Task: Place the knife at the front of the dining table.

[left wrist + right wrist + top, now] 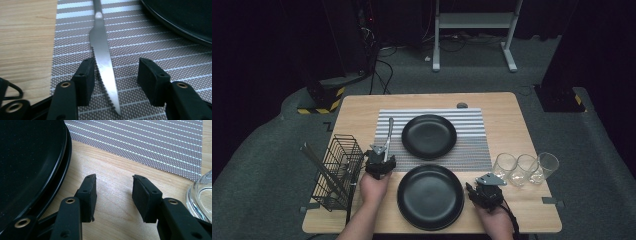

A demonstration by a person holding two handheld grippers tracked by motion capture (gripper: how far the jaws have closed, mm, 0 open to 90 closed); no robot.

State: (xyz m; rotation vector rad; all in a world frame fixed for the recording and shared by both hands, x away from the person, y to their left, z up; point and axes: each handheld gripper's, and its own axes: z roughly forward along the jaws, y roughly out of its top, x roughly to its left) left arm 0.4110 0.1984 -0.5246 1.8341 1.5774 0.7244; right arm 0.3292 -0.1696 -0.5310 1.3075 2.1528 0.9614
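Handle end of slim serrated steel knife [103, 62] cut off; blade flat on striped woven placemat [155, 42]. Left gripper [116, 75] fingers apart, straddling it. Right gripper [113, 195] fingers apart over bare worktop [112, 170].

On the wooden worktop [512, 125] a striped placemat [472, 150] carries a black plate [429, 136] and a knife [388, 137] left of it. The left tongs [379, 165] sit at the knife's near end. A second black plate [430, 196] lies nearer, the right tongs [484, 194] just right of it. Three glasses [526, 169] stand at the right, a wire basket [339, 172] at the left.
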